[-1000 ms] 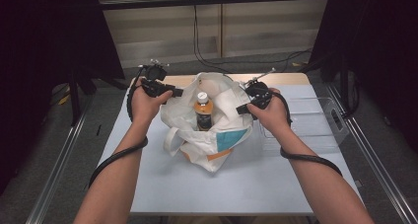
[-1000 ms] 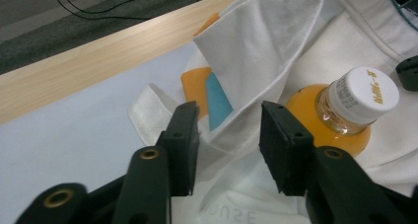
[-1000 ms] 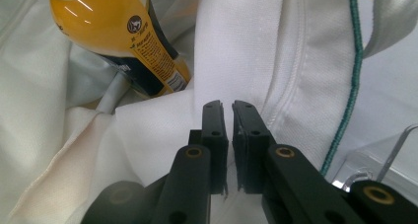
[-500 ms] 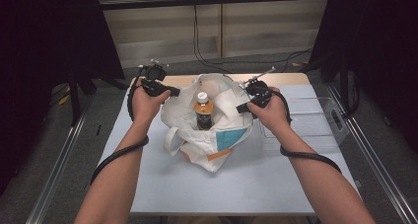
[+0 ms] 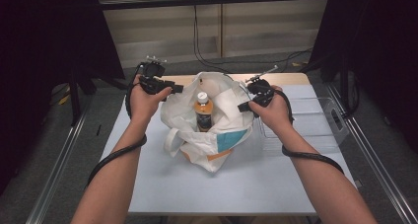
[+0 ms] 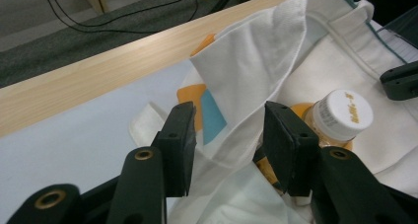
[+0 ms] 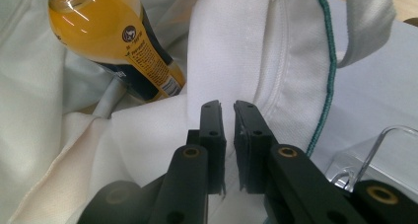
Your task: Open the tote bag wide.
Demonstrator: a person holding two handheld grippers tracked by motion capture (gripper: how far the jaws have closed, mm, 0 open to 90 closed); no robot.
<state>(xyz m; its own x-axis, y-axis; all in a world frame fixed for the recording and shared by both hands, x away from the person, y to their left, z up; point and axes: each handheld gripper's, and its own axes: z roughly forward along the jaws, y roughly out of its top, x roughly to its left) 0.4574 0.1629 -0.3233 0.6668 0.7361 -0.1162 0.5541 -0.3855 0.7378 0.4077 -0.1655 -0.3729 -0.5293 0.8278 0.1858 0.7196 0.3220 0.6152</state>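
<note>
My left gripper (image 6: 229, 135) has its jaws spread wide, a fold of the white bag (image 6: 256, 76) hanging between them, not pinched. Past my right jaw, the orange bottle (image 6: 340, 118) with white cap sits inside the bag. Light table (image 6: 74, 150) beyond left jaw, wooden edge (image 6: 98, 71) farther.

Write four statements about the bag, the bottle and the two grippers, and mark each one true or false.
1. The bottle stands inside the white bag. True.
2. The left gripper is clamped shut on the bag. False: its jaws stand apart, with a fold of the bag's edge between them.
3. The right gripper pinches the bag's fabric. True.
4. The bottle has no cap. False: a white cap is on it.
</note>
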